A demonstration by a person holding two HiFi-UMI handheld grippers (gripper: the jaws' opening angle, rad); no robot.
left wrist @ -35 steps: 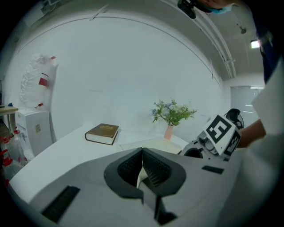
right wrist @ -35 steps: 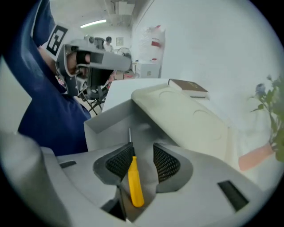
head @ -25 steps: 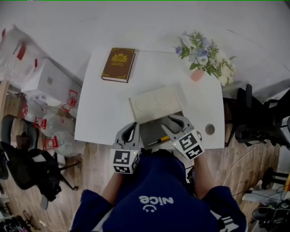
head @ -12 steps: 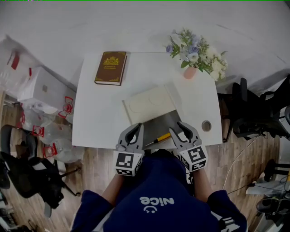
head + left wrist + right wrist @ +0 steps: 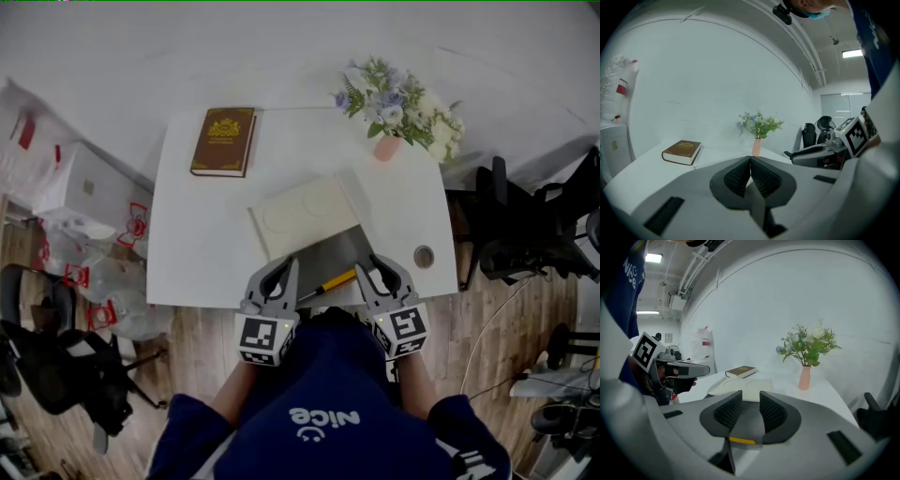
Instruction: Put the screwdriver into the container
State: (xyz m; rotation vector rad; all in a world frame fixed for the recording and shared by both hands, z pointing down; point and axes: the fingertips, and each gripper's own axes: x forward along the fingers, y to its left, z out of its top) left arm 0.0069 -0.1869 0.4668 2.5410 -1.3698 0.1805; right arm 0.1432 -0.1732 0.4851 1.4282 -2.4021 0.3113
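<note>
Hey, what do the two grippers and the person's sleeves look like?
The left gripper and right gripper are both pale grey plastic, with curved jaws and dark, ribbed pads. Each carries a cube with black-and-white square markers. The person wears a dark blue top with white lettering, and its sleeves end above the forearms.

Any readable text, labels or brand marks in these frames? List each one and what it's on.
"nice", seen upside down above a smile mark, on the person's blue shirt.
Brown book: gold emblem and title on the cover, too small to read.
Plastic bags on the floor: red marks, too blurred to read.
</note>
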